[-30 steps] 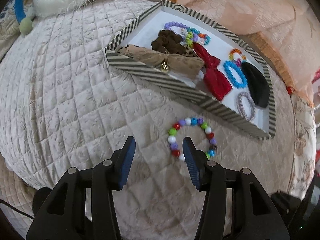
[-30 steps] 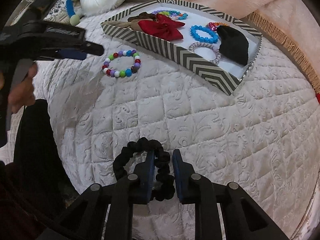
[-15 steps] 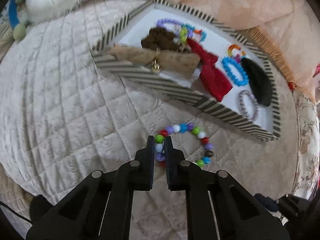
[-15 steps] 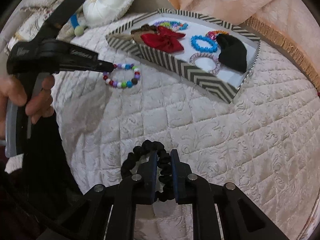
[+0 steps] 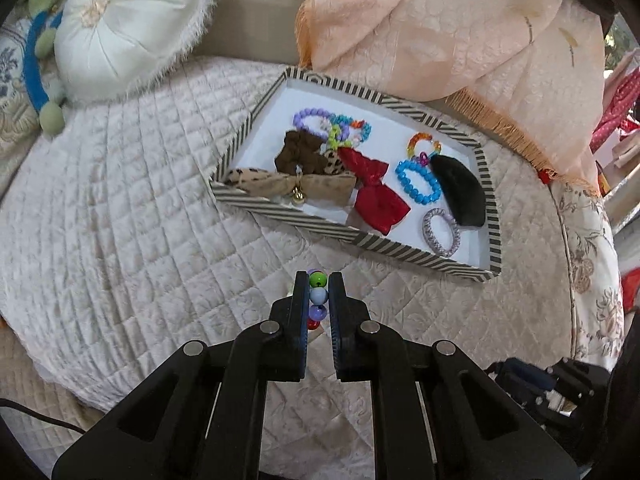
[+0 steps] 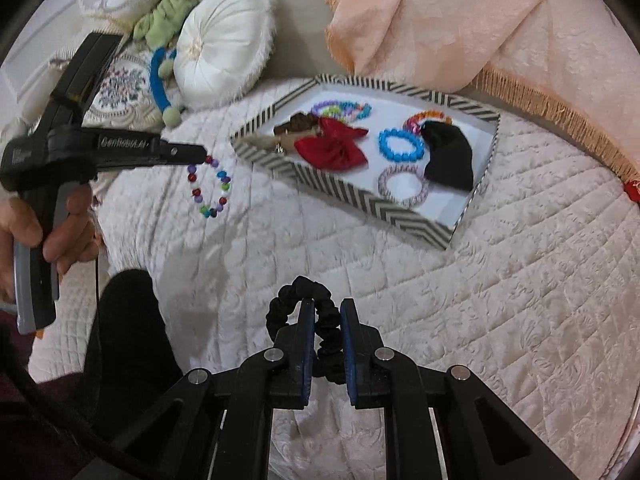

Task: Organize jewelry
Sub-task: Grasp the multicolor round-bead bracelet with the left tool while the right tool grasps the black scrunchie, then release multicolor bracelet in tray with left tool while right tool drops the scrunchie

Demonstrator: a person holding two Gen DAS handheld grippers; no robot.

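Note:
My left gripper [image 5: 319,280] is shut on a multicolour bead bracelet [image 5: 318,297] and holds it above the quilt; in the right wrist view the bracelet [image 6: 210,190] hangs from the left gripper [image 6: 202,154]. My right gripper [image 6: 326,308] is shut on a black scrunchie [image 6: 286,306], lifted above the quilt. The striped tray [image 5: 352,236] lies ahead, holding a red bow [image 5: 374,196], a blue bead bracelet [image 5: 418,180], a brown scrunchie [image 5: 298,152], a black pouch [image 5: 460,192] and other pieces.
A white round cushion [image 5: 128,28] sits far left. A peach fringed blanket [image 5: 460,40] lies behind the tray. The quilted bed [image 5: 120,220] drops off at the near edge. The tray also shows in the right wrist view [image 6: 360,196].
My left gripper closed on the bead bracelet and lifted it off the quilt. My right gripper rose a little with the black scrunchie.

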